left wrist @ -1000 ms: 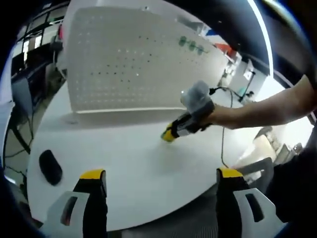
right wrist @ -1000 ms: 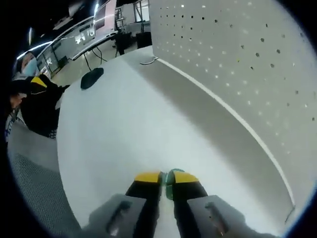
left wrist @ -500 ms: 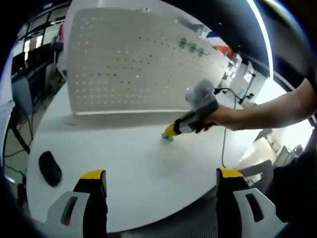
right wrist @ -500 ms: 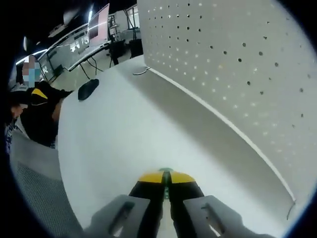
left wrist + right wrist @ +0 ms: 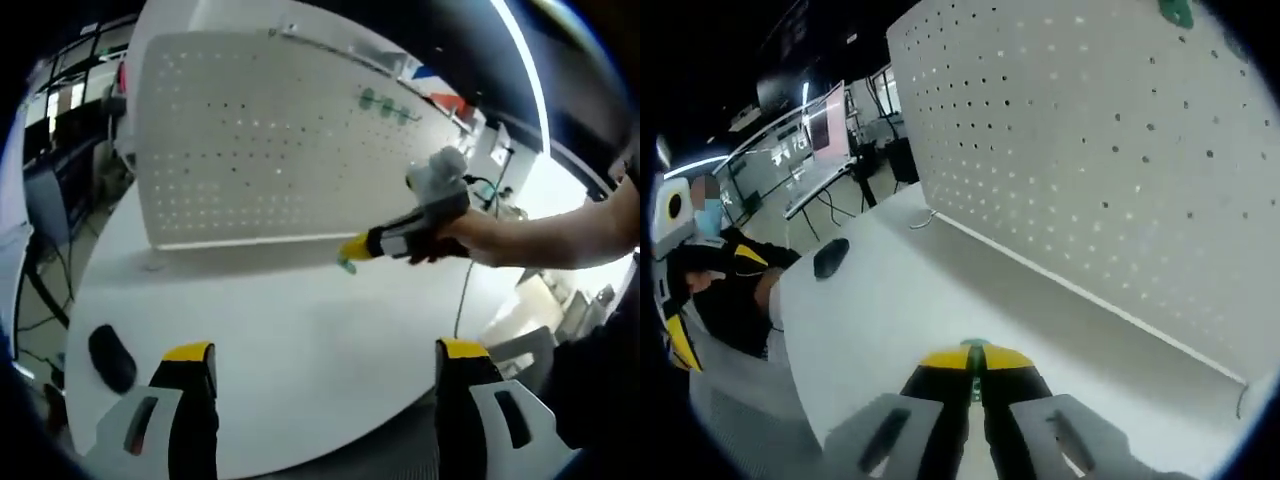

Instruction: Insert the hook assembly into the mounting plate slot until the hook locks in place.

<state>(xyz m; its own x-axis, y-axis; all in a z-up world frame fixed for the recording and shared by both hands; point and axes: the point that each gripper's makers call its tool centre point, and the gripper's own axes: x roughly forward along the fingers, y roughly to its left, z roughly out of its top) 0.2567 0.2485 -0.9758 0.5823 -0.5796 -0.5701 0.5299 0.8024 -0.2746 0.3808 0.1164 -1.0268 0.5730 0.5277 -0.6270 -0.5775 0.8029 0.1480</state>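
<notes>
In the left gripper view we see the right gripper (image 5: pixel 349 250) held by a person's hand (image 5: pixel 455 232), the bare forearm reaching in from the right edge and the tool raised above the white table (image 5: pixel 300 340), its yellow tips aimed toward the lower edge of the white pegboard (image 5: pixel 250 140). Its jaws are pressed together on a small green hook (image 5: pixel 346 267), which pokes out just past the tips; it is too small for us to tell its long axis there. In the right gripper view the same green hook (image 5: pixel 974 347) shows as a thin sliver between the 2 closed yellow pads, its visible part running along the jaws and pointing forward toward the foot of the pegboard (image 5: pixel 1120 150), which stands upright on the table (image 5: pixel 900 300). The left gripper (image 5: pixel 315 355) has its jaws spread wide apart with nothing between them, low over the near table edge. 3 green hooks (image 5: pixel 385 103) sit in a row near the pegboard's upper right. A black mouse (image 5: pixel 112 357) lies on the table to the left, well apart from both grippers.
</notes>
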